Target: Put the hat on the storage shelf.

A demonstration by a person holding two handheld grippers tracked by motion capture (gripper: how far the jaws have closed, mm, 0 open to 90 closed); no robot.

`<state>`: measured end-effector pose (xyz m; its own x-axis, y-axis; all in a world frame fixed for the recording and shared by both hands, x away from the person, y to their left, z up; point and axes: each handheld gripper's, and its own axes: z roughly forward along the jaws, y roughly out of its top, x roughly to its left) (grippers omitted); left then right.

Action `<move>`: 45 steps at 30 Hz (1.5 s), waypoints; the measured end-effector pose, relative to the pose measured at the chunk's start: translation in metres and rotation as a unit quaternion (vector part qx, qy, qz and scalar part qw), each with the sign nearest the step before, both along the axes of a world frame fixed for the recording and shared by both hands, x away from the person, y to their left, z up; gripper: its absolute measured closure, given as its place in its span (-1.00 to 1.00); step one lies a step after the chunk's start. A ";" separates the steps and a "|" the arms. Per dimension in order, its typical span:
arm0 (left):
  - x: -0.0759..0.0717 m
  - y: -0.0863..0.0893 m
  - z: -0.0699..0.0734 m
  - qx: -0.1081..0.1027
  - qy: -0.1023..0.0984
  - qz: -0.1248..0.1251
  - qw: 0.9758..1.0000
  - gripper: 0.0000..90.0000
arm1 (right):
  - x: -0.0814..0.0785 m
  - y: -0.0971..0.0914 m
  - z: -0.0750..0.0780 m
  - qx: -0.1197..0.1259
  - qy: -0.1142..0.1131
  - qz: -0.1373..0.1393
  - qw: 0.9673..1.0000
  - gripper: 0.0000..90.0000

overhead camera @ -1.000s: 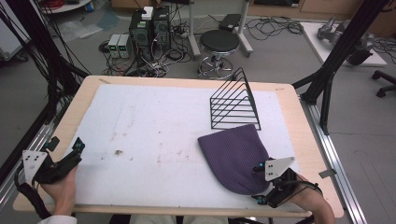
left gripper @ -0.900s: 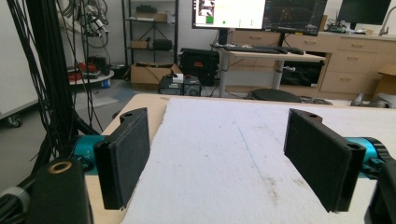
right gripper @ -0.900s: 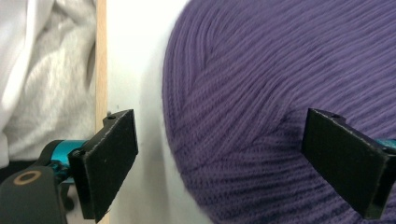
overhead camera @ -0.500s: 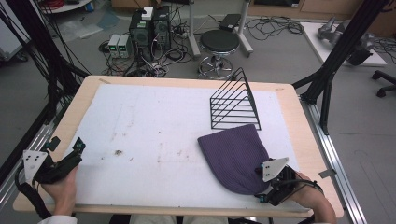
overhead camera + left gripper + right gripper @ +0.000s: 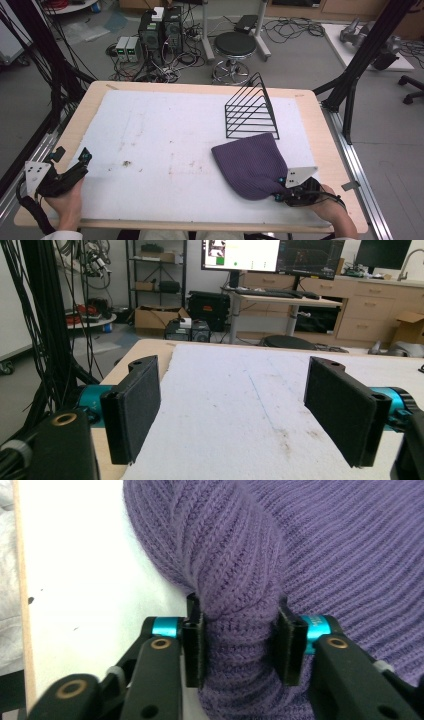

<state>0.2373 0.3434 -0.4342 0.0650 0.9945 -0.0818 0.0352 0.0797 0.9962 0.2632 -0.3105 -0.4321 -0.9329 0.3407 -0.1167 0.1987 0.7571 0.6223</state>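
Observation:
A purple knitted beanie (image 5: 250,164) lies flat on the white mat (image 5: 170,130) at the right front. My right gripper (image 5: 280,192) is at its near rounded end, jaws shut on a bunched fold of the beanie (image 5: 240,605); my right gripper (image 5: 239,645) pinches the knit between both pads. My left gripper (image 5: 75,160) rests at the table's front left corner, held by a hand. In the left gripper view my left gripper (image 5: 240,415) stands wide open over bare mat, nothing between its pads.
A black wire rack (image 5: 250,110) stands just behind the beanie at the right back. The wooden table edge (image 5: 60,135) frames the mat. Beyond the table are a stool (image 5: 235,47), computer boxes (image 5: 160,27) and cables on the floor.
The right gripper has slid slightly forward-left along the beanie's near end and closed on a fold of it. The left gripper has stayed put.

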 end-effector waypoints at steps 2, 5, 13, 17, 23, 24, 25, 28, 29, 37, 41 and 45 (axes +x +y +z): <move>0.000 0.000 0.000 0.000 -0.001 0.000 1.000 -0.49 | -0.001 0.001 0.000 -0.001 -0.002 -0.006 1.000 0.49; 0.000 -0.001 0.000 0.001 -0.001 -0.001 1.000 -0.49 | -0.001 0.001 0.000 -0.001 -0.005 -0.007 1.000 0.52; 0.000 -0.001 0.000 0.001 -0.001 0.000 1.000 -0.49 | -0.003 0.001 0.003 0.009 -0.006 -0.012 1.000 0.52; 0.000 -0.001 0.000 0.001 -0.001 0.000 1.000 -0.49 | -0.004 0.000 0.005 0.018 -0.011 -0.011 1.000 0.52; 0.000 -0.001 0.000 0.000 -0.001 -0.002 1.000 -0.49 | -0.005 0.001 0.012 0.050 -0.012 -0.025 0.998 0.52; 0.000 -0.001 0.000 0.001 -0.002 -0.002 1.000 -0.49 | -0.006 0.002 0.016 0.059 -0.017 -0.030 0.998 0.52; 0.000 -0.001 0.000 0.002 -0.001 -0.003 1.000 -0.49 | -0.006 0.002 0.018 0.066 -0.017 -0.034 0.997 0.52; 0.000 -0.001 0.000 0.002 -0.001 -0.004 1.000 -0.49 | -0.004 0.003 0.024 0.085 -0.020 -0.045 0.995 0.52; 0.000 -0.001 0.000 0.002 0.000 -0.004 1.000 -0.49 | -0.004 0.003 0.024 0.085 -0.020 -0.045 0.995 0.52; 0.000 -0.001 0.000 0.000 0.000 -0.003 1.000 -0.49 | 0.000 0.012 0.038 0.133 -0.029 -0.114 0.984 0.53; 0.000 -0.001 0.000 -0.001 0.000 -0.004 1.000 -0.49 | 0.000 0.015 0.041 0.150 -0.044 -0.134 0.979 0.54; 0.000 0.000 0.000 -0.001 -0.001 -0.001 1.000 -0.49 | 0.001 0.018 0.049 0.182 -0.068 -0.164 0.967 0.53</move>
